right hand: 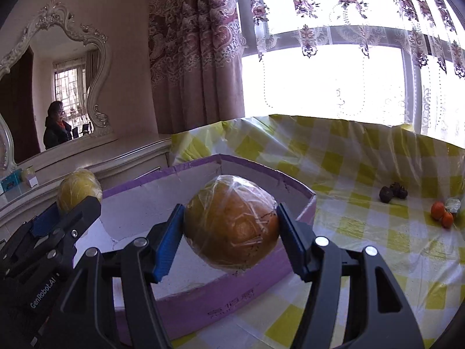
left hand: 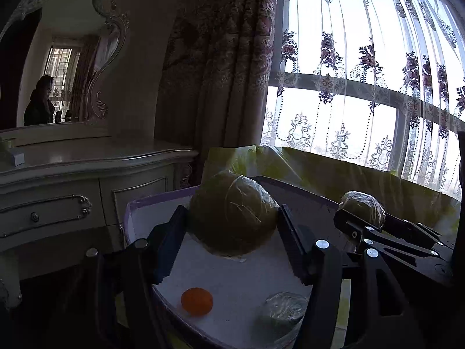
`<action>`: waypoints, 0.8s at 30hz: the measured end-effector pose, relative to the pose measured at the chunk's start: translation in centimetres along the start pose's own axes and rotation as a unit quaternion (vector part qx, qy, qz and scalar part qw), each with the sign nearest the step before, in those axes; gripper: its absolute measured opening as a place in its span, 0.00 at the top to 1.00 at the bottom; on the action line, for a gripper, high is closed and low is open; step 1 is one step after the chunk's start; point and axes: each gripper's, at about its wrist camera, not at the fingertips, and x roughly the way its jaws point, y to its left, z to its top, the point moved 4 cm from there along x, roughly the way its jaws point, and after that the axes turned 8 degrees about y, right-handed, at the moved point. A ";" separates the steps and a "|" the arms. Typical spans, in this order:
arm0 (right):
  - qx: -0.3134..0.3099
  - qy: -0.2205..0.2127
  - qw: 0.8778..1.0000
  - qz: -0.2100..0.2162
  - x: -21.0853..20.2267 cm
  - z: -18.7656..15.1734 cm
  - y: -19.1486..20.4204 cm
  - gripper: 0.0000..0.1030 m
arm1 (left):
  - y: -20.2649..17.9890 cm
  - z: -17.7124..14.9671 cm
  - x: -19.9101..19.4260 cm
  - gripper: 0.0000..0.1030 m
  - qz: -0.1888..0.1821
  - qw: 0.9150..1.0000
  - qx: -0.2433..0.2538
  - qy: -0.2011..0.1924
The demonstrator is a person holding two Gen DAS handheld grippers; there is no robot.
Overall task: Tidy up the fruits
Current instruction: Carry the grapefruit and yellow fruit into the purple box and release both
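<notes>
My left gripper [left hand: 232, 229] is shut on a large plastic-wrapped yellow-green pomelo [left hand: 232, 215], held above the open purple box [left hand: 157, 200]. Inside the box lie a small orange [left hand: 197, 301] and a wrapped fruit [left hand: 283, 308]. My right gripper [right hand: 231, 226] is shut on a wrapped orange-yellow pomelo [right hand: 231, 221], held over the same purple box [right hand: 226, 305]. The right gripper with its pomelo [left hand: 363, 203] shows at the right of the left wrist view. The left gripper and its pomelo [right hand: 78, 187] show at the left of the right wrist view.
A yellow-checked cloth [right hand: 363, 192] covers the table. On it at the far right lie dark fruits [right hand: 392, 193], two small oranges [right hand: 441, 213] and a wrapped item [right hand: 453, 205]. A cream dresser [left hand: 72, 180] with a mirror [left hand: 58, 67] stands left. Curtains [left hand: 363, 72] hang behind.
</notes>
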 end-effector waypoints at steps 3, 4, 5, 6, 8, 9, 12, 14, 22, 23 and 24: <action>-0.020 0.014 1.000 0.006 1.5 0.1 1.8 0.38 | 1.4 -0.2 0.7 0.41 0.011 1.000 -0.011 0.013; -0.020 0.021 1.000 0.011 2.0 0.0 2.0 0.38 | 1.8 -0.3 0.9 0.41 0.014 1.000 -0.014 0.016; -0.022 0.026 0.999 0.012 2.4 -0.1 2.3 0.38 | 2.2 -0.4 1.2 0.41 0.016 1.000 -0.014 0.020; -0.028 0.031 0.999 0.011 2.8 -0.2 2.5 0.38 | 2.5 -0.5 1.3 0.41 0.021 0.999 -0.014 0.023; -0.040 0.044 0.998 0.007 3.6 -0.6 3.0 0.38 | 3.0 -1.0 1.7 0.41 0.025 0.999 -0.016 0.034; -0.045 0.051 0.998 0.006 4.0 -0.8 3.1 0.38 | 3.3 -1.2 2.1 0.41 0.027 0.999 -0.017 0.042; -0.055 0.074 0.996 0.001 5.3 -1.3 3.5 0.38 | 3.9 -2.0 3.2 0.41 0.025 0.997 -0.027 0.072; -0.061 0.085 0.994 -0.008 6.0 -1.9 3.5 0.38 | 3.8 -2.2 3.5 0.41 0.034 0.997 -0.016 0.074; -0.089 0.083 0.992 -0.022 6.0 -2.5 4.0 0.36 | 3.7 -2.6 3.3 0.39 0.045 0.996 -0.014 0.076; -0.087 0.083 0.992 -0.023 6.0 -2.5 4.0 0.35 | 3.7 -2.6 3.3 0.39 0.045 0.996 -0.014 0.076; -0.085 0.083 0.993 -0.023 5.9 -2.5 3.8 0.34 | 3.7 -2.5 3.2 0.39 0.044 0.996 -0.016 0.075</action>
